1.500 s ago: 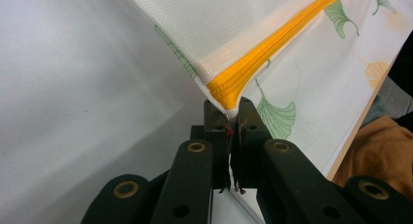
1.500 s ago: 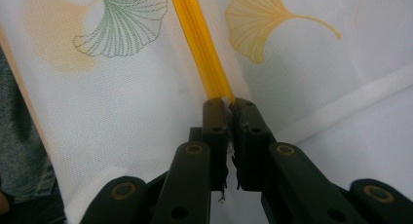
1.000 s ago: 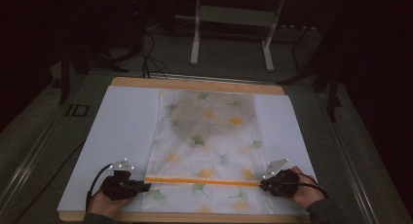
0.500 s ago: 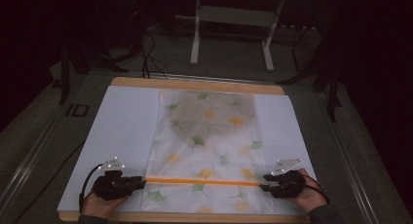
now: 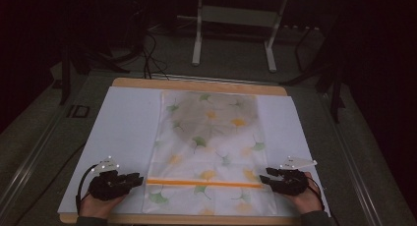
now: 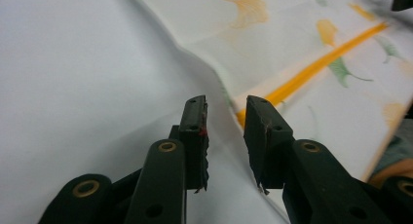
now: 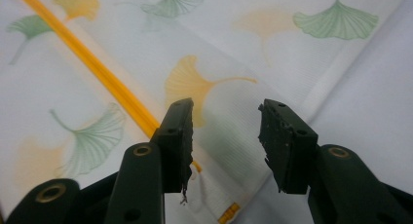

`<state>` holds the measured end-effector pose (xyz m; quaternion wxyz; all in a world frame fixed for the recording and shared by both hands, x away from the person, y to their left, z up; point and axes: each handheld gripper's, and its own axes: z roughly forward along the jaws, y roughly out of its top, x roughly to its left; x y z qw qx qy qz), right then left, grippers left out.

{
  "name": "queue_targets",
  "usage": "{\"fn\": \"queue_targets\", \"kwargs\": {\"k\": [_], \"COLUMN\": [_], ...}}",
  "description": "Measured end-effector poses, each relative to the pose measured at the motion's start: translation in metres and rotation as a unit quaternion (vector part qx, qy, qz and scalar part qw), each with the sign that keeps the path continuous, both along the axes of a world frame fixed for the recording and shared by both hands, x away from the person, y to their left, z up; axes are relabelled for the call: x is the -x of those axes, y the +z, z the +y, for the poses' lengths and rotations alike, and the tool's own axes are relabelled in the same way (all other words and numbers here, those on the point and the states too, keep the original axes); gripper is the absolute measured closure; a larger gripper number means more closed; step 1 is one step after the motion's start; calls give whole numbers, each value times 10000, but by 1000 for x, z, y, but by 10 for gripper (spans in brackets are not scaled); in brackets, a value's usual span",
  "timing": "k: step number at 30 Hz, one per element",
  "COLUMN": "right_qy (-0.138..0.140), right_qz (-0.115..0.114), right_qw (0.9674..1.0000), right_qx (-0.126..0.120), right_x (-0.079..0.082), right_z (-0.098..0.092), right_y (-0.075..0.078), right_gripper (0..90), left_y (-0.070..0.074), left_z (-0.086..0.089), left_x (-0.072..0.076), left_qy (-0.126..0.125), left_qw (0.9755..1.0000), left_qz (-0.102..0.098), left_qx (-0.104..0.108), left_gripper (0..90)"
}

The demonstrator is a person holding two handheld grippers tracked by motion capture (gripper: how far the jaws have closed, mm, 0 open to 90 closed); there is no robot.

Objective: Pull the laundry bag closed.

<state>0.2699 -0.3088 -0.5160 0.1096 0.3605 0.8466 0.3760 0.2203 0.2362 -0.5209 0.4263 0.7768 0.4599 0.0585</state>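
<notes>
A pale cloth (image 5: 209,137) printed with green and yellow ginkgo leaves lies flat on a white sheet (image 5: 123,123). An orange stripe (image 5: 204,183) crosses the cloth near its front edge. My left gripper (image 5: 139,178) rests at the stripe's left end, just off the cloth edge. In the left gripper view the left gripper (image 6: 225,112) is open, and the cloth (image 6: 302,39) edge and stripe (image 6: 311,70) lie just beyond its tips. My right gripper (image 5: 264,177) sits at the stripe's right end. In the right gripper view the right gripper (image 7: 225,119) hangs open over the cloth (image 7: 122,48) edge with nothing between its jaws.
The white sheet covers a wooden table (image 5: 196,83) whose bare edge shows at the back. Beyond it stand a metal frame (image 5: 236,19) and cables (image 5: 147,54) on the dark floor. White sheet lies free on both sides of the cloth.
Both grippers have drawn slightly outward from the ends of the orange stripe. The cloth lies as it did.
</notes>
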Motion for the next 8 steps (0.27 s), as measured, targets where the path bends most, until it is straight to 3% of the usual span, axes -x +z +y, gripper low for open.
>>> {"fn": "queue_targets", "kwargs": {"k": [4,8], "right_qy": [-208,-593], "right_qz": [-43,-66], "right_qw": [9997,9981], "right_qx": [-99,-159], "right_x": [1,-1], "right_z": [-2,-10], "right_y": [-2,-8], "right_gripper": [554,548], "left_y": [-2,-5], "left_z": [-1,4], "left_x": [-2,-3], "left_qy": [215,508], "left_qw": [9992,9967], "left_qz": [-191,-401], "left_qx": [-266,-496], "left_gripper": [699,669]}}
